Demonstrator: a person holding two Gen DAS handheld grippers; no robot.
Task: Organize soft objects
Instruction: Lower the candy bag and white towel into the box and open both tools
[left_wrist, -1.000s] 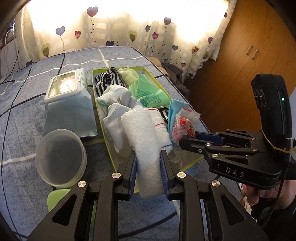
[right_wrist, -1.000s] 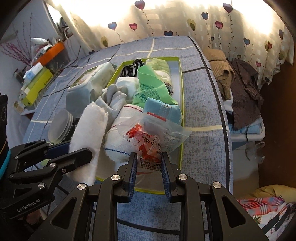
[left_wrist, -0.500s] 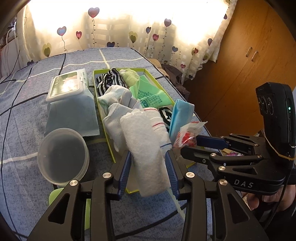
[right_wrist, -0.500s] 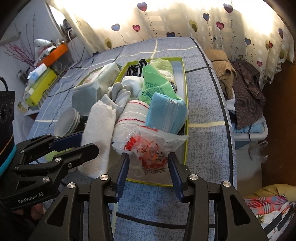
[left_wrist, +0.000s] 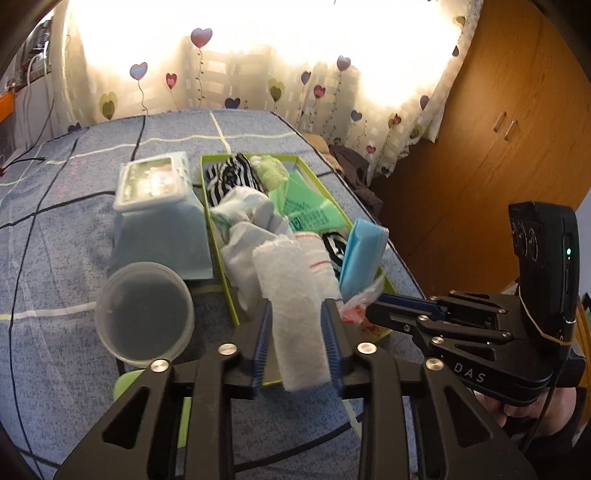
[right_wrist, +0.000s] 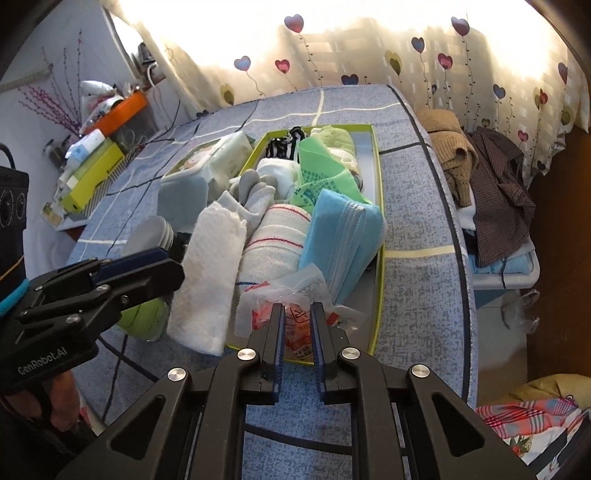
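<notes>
Holding the left hand-held gripper (left_wrist: 296, 332) part-way open, we had a white towel (left_wrist: 293, 306) between its blue pads, both of which seemed to touch the cloth, though we could not be sure how firmly. The towel's lower end hung out over the near rim of the green tray (left_wrist: 384, 334), while its upper part leaned on the pile inside. Our right hand-held gripper (right_wrist: 296, 328) was narrowed around a clear plastic bag (right_wrist: 295, 295) with red print, which sat at the tray's near end; its fingers pressed the bag from both sides.

The tray lay lengthwise on the blue patterned bed (left_wrist: 55, 258), packed with soft things: a folded blue cloth (right_wrist: 343, 236) standing on edge, a white roll with red stripes (right_wrist: 273, 240), grey socks (right_wrist: 255, 188), a green bag (right_wrist: 317, 173) and a black-and-white striped piece (left_wrist: 227, 177) at the far end. Just beside the tray's left side stood a pack of wipes (left_wrist: 155, 184) on a pale blue bag, and nearer to us a round clear tub (left_wrist: 144, 310).

The bag's contents were blurred and we could not read the print. A light green object (right_wrist: 144, 317) below the left hand-held gripper was mostly hidden.
</notes>
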